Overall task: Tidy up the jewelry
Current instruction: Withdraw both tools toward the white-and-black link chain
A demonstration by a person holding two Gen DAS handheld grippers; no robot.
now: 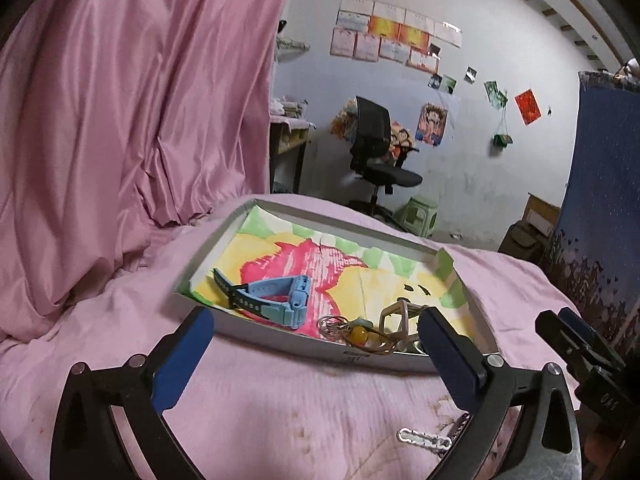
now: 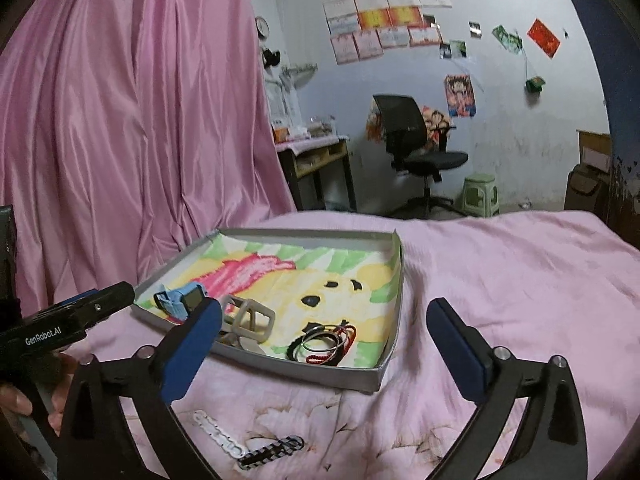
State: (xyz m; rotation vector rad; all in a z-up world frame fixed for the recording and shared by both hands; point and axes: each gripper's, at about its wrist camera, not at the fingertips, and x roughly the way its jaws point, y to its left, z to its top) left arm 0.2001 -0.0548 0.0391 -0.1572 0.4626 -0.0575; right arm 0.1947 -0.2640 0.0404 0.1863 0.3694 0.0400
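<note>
Right wrist view first, and we're looking at a shallow tray on the pink bedspread, already well stocked: the blue watch at its left end, a beige watch beside it, and a cluster of bangles near the front wall. So we judge most of the sorting done. What's left sits outside the tray, on the bedspread near us: a silver bracelet and a black-and-white band, touching end to end (only the silver one shows clearly from the left wrist).

Our right gripper hangs above the bedspread with its jaws spread wide and nothing between them. Our left gripper is likewise wide open and empty, just short of the tray's near wall.

For room: the bedspread right of the tray is bare and broad, an easy approach. The left is tighter, with the pink curtain close by. The tray's front wall stands between the loose pieces and their spot, so we'd lift over it, we reckon, not slide.
</note>
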